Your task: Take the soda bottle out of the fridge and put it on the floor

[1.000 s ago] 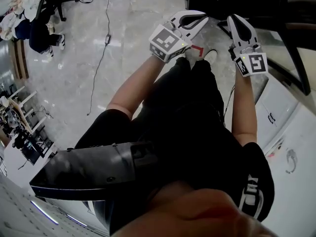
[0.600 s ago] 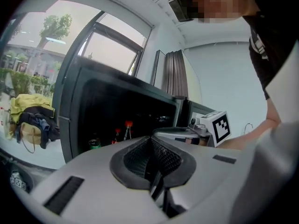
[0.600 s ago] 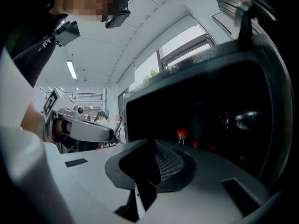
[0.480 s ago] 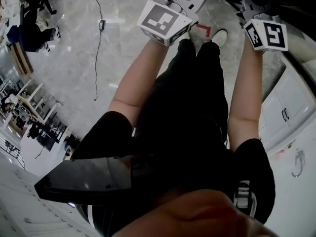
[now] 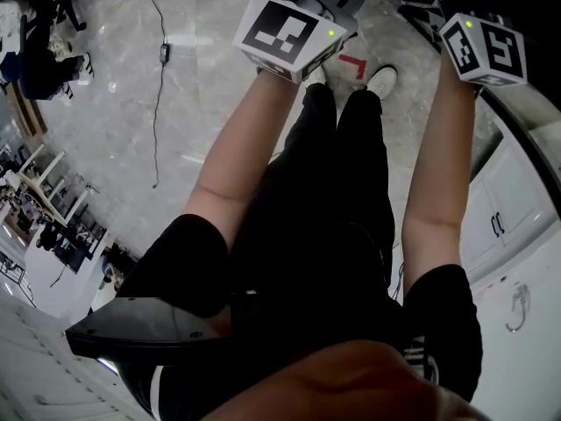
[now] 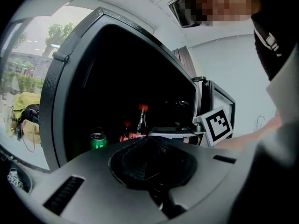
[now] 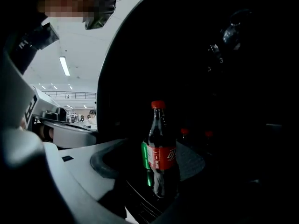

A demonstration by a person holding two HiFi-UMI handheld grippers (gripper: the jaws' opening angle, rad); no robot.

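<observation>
Both tongs at the fridge, bottle not yet out.
The left tongs [image 6: 149, 138] are together, empty; beyond them the fridge [image 6: 49, 92] holds a green can [image 6: 98, 141], then red-capped bottles [image 6: 141, 121]. The right tongs [image 7: 159, 149] have just been opening and stand apart around the upright soda bottle [image 7: 161, 160] inside the dark fridge, apparently not pressing it.

Glossy plastic, shiny metal
The soda bottle [image 7: 161, 153] is gleaming in smooth clear plastic, its red label glossy; just behind it a green can [image 7: 144, 155] is glinting like metal.
</observation>
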